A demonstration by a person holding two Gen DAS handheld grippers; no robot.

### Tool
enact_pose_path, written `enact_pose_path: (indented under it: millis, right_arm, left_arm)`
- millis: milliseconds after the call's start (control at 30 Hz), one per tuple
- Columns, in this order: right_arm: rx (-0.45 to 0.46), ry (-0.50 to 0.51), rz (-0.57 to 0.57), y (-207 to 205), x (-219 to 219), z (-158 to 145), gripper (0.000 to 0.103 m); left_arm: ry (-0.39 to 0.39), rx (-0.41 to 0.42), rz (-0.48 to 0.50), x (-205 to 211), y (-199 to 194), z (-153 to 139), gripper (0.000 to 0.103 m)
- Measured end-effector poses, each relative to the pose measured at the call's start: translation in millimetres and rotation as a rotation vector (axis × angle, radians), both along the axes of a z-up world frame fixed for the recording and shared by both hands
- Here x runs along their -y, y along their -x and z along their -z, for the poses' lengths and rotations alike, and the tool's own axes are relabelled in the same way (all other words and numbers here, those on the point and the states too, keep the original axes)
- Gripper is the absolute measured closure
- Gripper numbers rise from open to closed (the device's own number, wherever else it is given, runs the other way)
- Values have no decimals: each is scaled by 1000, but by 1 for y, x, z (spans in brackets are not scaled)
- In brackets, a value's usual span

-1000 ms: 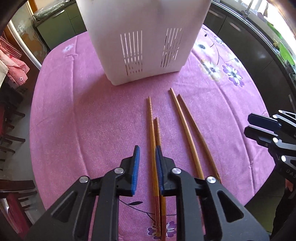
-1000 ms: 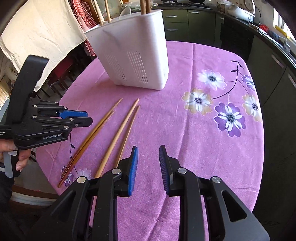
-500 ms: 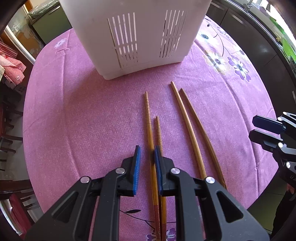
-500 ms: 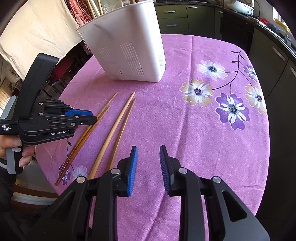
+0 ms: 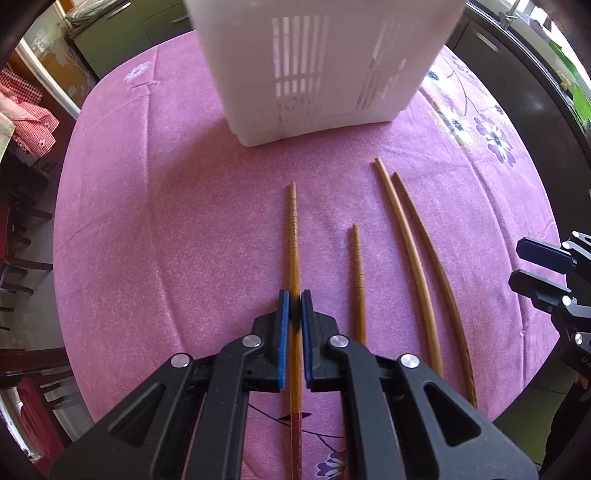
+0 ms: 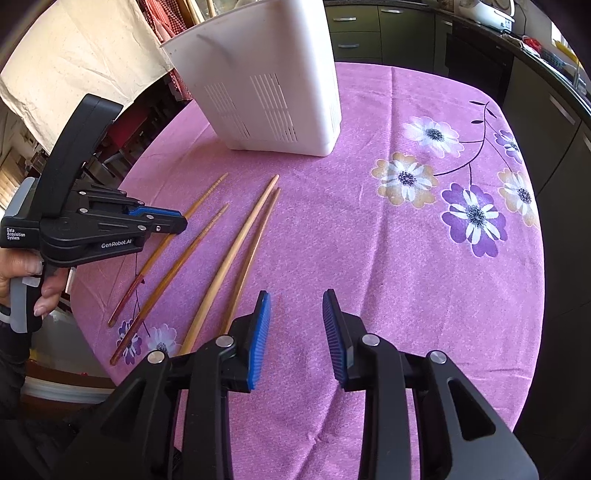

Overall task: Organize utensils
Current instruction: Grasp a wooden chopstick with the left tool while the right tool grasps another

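Note:
Several wooden chopsticks lie on the pink flowered tablecloth (image 5: 166, 221) in front of a white slotted utensil holder (image 5: 325, 74) (image 6: 266, 85). My left gripper (image 5: 295, 301) (image 6: 179, 221) points steeply down and is shut on the leftmost dark chopstick (image 5: 293, 229) (image 6: 207, 195) near its middle. The second dark chopstick (image 5: 357, 266) (image 6: 184, 254) lies apart to its right. Two paler chopsticks (image 5: 406, 251) (image 6: 236, 251) lie side by side further right. My right gripper (image 6: 295, 299) (image 5: 543, 269) hovers beside the pale pair; its jaws are opening with nothing between them.
A hand (image 6: 22, 273) holds the left gripper's grey handle at the table's left edge. Dark kitchen cabinets (image 6: 369, 33) run along the back and right. Chairs and a red checked cloth (image 5: 26, 118) stand to the left. Cream cloth (image 6: 74, 55) hangs behind the holder.
The left jaws have closed onto the left dark chopstick, which now sits apart from its partner. The right jaws have widened. Both grippers came a little closer to the table.

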State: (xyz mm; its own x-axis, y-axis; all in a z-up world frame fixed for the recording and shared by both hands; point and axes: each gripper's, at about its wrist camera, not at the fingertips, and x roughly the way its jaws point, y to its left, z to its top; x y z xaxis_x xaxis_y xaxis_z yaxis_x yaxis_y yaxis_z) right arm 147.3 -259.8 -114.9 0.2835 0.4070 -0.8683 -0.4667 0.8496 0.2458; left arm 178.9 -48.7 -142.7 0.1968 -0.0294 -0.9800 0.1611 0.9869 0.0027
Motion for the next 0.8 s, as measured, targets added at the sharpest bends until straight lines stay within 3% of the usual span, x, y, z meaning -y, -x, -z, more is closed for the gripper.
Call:
enact_pose_path:
  millis: [133,633,800]
  right_arm:
    - [0,6,-1,-1,-2,0,73]
    - [9,47,-27,-3,-19,-4,73]
    - [-12,67,-41,-9,-30,0,73]
  left_arm:
    - [23,25,-50,-22,2,-5,97]
    - [102,291,-69,-50,47,-113,97]
    - [102,335,-69,-53,61,-126,97]
